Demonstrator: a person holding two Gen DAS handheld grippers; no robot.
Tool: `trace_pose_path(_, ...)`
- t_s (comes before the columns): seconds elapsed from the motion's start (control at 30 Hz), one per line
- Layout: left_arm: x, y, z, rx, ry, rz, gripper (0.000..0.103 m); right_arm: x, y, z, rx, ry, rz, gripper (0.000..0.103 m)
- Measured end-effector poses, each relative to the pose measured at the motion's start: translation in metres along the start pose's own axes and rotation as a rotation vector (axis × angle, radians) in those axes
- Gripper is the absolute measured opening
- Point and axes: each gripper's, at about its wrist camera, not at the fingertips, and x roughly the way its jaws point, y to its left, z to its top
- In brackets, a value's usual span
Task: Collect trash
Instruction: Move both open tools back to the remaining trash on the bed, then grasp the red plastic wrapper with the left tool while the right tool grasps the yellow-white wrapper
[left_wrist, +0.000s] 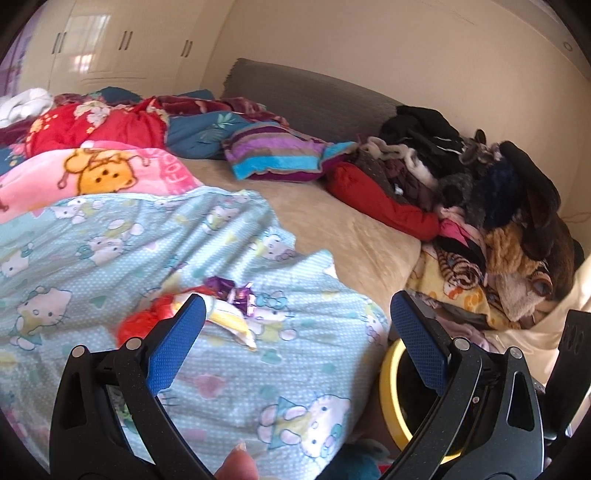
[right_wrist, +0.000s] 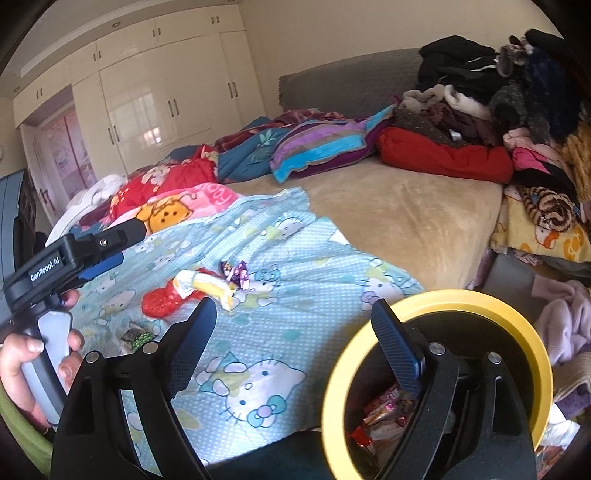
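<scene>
A home bedroom. A wide bed (right_wrist: 406, 221) fills the room, its grey headboard (right_wrist: 343, 85) against the wall. On the bed lie a cartoon-cat blanket (right_wrist: 258, 314), a striped pillow (right_wrist: 325, 147) near the headboard, and a heap of clothes (right_wrist: 498, 110) beside it. Past the bed's far side stands a glossy cream built-in wardrobe (right_wrist: 155, 103).

I see the wrappers (right_wrist: 207, 286) lying together on the sheet (right_wrist: 295, 258) spread over the bed (right_wrist: 424, 206). The bin (right_wrist: 439, 299) stands right of the sheet, beside the bed, with more wrappers inside. Behind the sheet lie blankets (right_wrist: 177, 192); a clothes pile (right_wrist: 498, 110) sits at the bed's right.
</scene>
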Motion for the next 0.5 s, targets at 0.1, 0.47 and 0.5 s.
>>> trace_pose_path(0.1, -0.001, 0.013, 0.003, -0.02, -0.006, 0.022, 0.092, 0.011, 0.009, 0.002, -0.017, 0.015, 0.014, 0.083)
trace_pose_path(0.47, 0.005, 0.079, 0.006, -0.115, 0.031, 0.135, 0.092, 0.07, 0.05, 0.007, -0.126, 0.098, 0.06, 0.083)
trace_pose_path(0.5, 0.007, 0.087, 0.004, -0.126, 0.043, 0.15, 0.092, 0.075, 0.053, 0.007, -0.136, 0.105, 0.065, 0.083)
